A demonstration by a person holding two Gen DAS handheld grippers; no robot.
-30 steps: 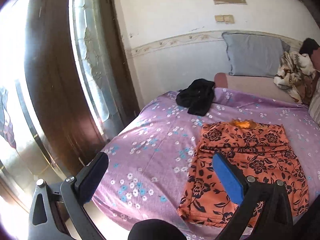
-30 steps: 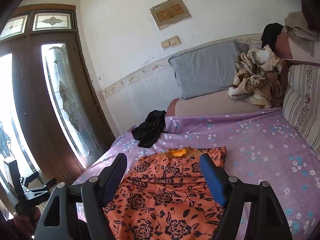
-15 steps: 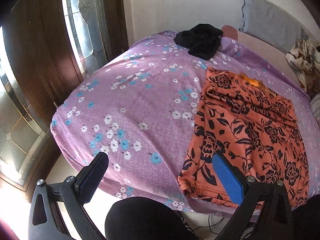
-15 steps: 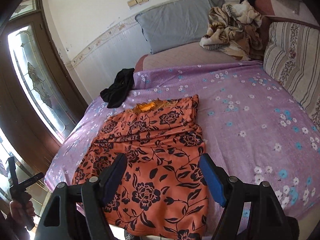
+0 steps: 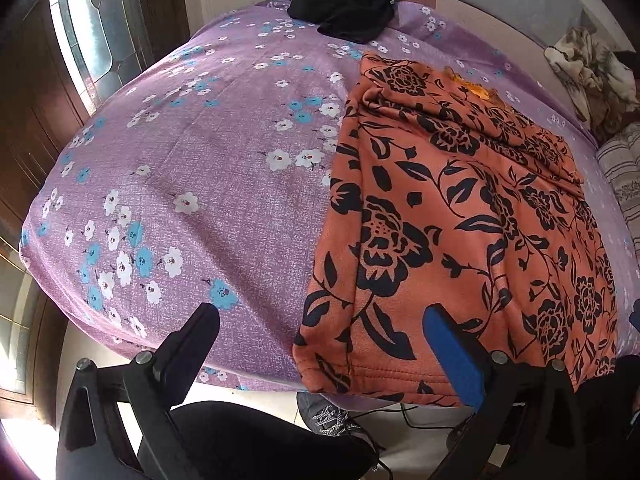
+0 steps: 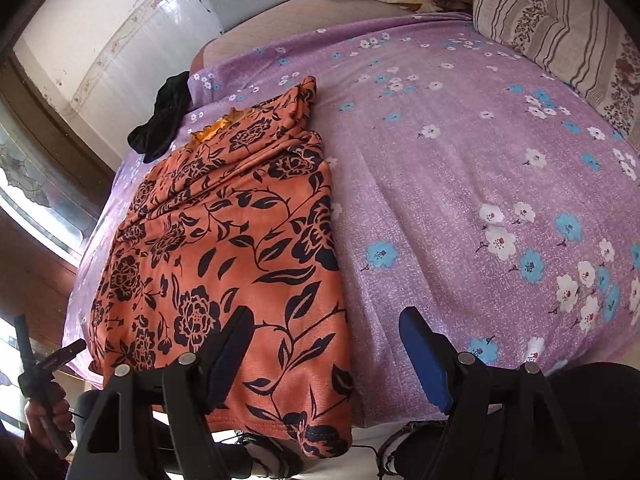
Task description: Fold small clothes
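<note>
An orange garment with black flowers (image 5: 460, 220) lies flat on the purple flowered bed, its near hem hanging over the front edge; it also shows in the right wrist view (image 6: 224, 248). My left gripper (image 5: 320, 344) is open and empty, just above the garment's near left corner. My right gripper (image 6: 326, 344) is open and empty, over the garment's near right corner. A black garment (image 5: 348, 8) lies bunched at the bed's far left; it also shows in the right wrist view (image 6: 164, 120).
The purple bedsheet (image 6: 480, 160) spreads to the right. A striped cushion (image 6: 560, 28) and a crumpled patterned blanket (image 5: 592, 76) sit at the back. A dark wooden door with glass (image 5: 80, 40) stands left. My legs and shoes are below the bed edge.
Both grippers have tilted down and moved closer to the bed's front edge, over the orange garment's near corners. Both stay open.
</note>
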